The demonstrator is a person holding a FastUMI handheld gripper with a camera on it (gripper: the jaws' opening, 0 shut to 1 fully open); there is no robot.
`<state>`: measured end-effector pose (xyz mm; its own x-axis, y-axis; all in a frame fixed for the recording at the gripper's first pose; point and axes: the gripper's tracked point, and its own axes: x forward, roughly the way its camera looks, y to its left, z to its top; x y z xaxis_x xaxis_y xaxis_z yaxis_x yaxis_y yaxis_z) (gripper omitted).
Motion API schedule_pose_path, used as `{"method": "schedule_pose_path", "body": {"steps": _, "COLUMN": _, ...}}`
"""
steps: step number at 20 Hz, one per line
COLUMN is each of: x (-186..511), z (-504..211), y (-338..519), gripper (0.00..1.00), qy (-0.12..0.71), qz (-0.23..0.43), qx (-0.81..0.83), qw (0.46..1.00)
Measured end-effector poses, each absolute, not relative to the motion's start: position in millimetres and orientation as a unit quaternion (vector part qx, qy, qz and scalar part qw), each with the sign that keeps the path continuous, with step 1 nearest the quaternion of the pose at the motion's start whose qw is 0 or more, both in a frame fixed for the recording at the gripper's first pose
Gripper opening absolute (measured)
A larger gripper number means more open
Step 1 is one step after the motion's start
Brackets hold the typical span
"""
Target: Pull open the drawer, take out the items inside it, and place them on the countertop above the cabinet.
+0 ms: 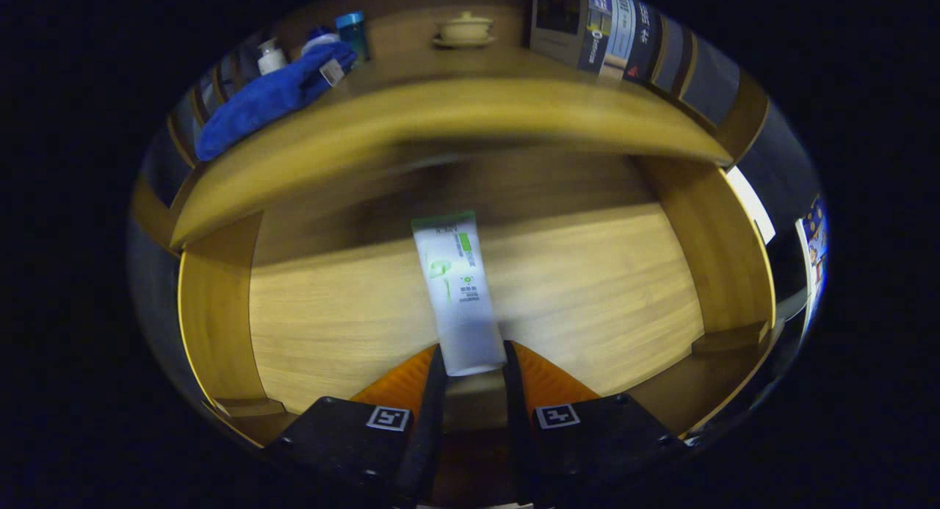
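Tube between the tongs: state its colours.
White tube with green markings and a green end, clearest in the gripper view, tongs shut on it.

A white tube point(459, 296) with green print lies in a yellow-brown wood-grain drawer point(587, 289). A blue cloth point(264, 101) rests on the bench point(440, 120).

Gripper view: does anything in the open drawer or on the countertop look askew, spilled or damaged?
Nothing stands out. The gripper has its jaws closed on the cap end of the white tube above the drawer floor. On the countertop, the blue towel lies bunched beside upright bottles; no spill or damage is visible.
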<state>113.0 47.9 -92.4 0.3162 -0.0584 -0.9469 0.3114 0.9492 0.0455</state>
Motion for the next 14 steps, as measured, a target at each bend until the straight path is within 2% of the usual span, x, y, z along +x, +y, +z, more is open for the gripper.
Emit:
{"method": "schedule_pose_path", "body": {"steps": 1, "x": 102.2, "z": -86.3, "y": 51.9, "gripper": 0.48, "qy": 0.562, "qz": -0.116, "qx": 0.106, "qw": 0.812}}
{"method": "schedule_pose_path", "body": {"steps": 2, "x": 113.6, "z": -103.7, "y": 45.9, "gripper": 0.40, "qy": 0.553, "qz": -0.116, "qx": 0.104, "qw": 0.818}}
{"method": "schedule_pose_path", "body": {"steps": 14, "x": 88.8, "z": -21.4, "y": 29.2, "gripper": 0.40, "qy": 0.435, "qz": -0.162, "qx": 0.115, "qw": 0.878}}
